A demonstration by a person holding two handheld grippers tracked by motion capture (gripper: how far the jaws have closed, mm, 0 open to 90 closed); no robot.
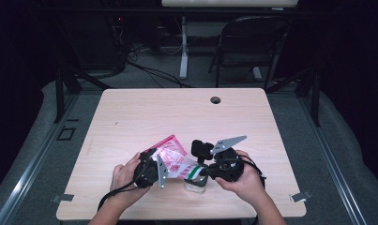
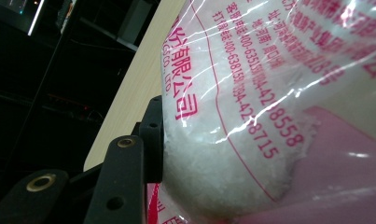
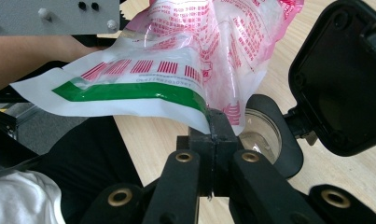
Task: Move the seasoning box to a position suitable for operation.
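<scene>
The bag (image 3: 185, 60) is clear plastic printed with pink lettering and pink bars, a green stripe along its white edge, white grains inside. Both grippers are black. The tabletop (image 1: 144, 112) is pale wood grain.

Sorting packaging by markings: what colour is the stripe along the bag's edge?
Green, on the bag; clearest in the right gripper view.

A pale wooden table (image 1: 144, 112) with a round cable hole (image 1: 215, 100) is sitting under bright light while the room around it is lying in near darkness. Behind it a black folding chair (image 1: 250, 44) is standing on grey carpet (image 1: 154, 77), beside a white desk leg (image 1: 184, 47), and dark cables (image 1: 144, 68) are trailing across the floor.
</scene>
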